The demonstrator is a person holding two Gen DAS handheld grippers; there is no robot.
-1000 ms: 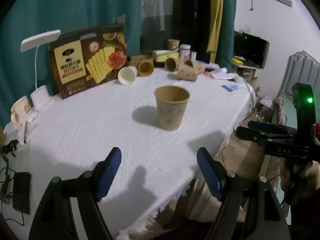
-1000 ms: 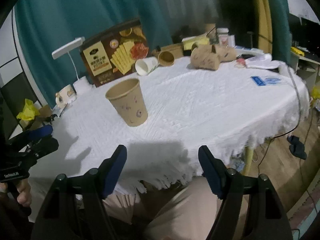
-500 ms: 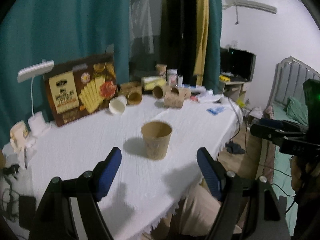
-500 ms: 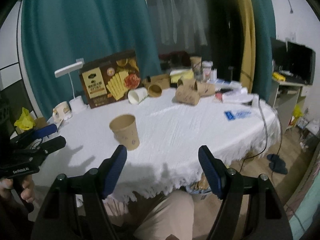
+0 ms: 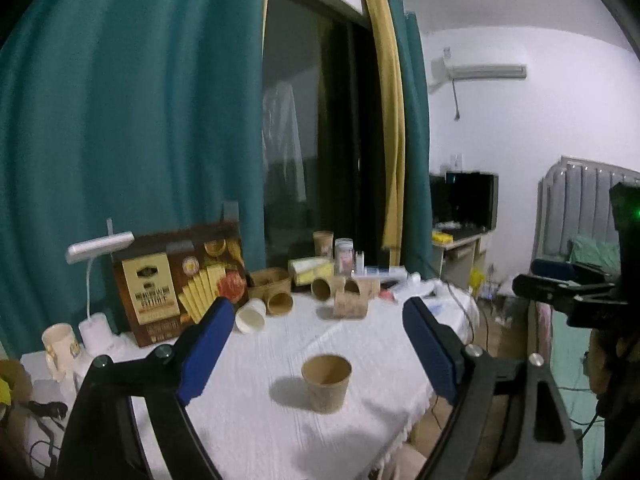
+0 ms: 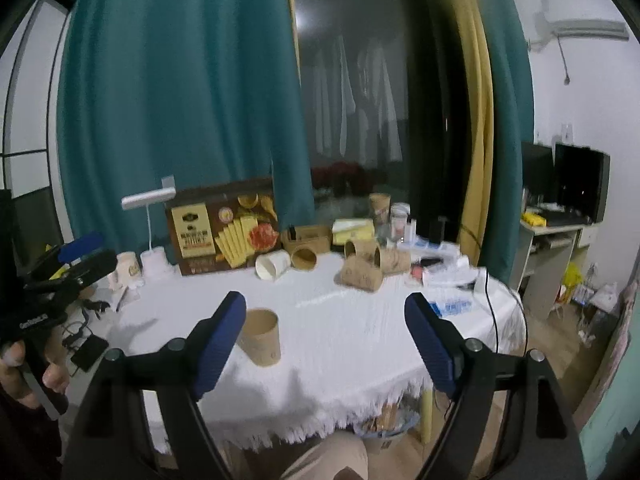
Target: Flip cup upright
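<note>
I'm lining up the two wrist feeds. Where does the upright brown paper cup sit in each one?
Left wrist view: the brown paper cup stands upright, low and centre, between the open left tongs.
Right wrist view: the same cup is lower left, just behind the left finger of the open right tongs.
Shared landmark: the cracker box at the table's far edge.

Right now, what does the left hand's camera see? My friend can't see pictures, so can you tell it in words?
A brown paper cup stands upright, mouth up, alone on a white tablecloth. The left gripper is open in front of it, holding nothing. Behind are tipped-over cups, a cracker box and teal curtains.
</note>
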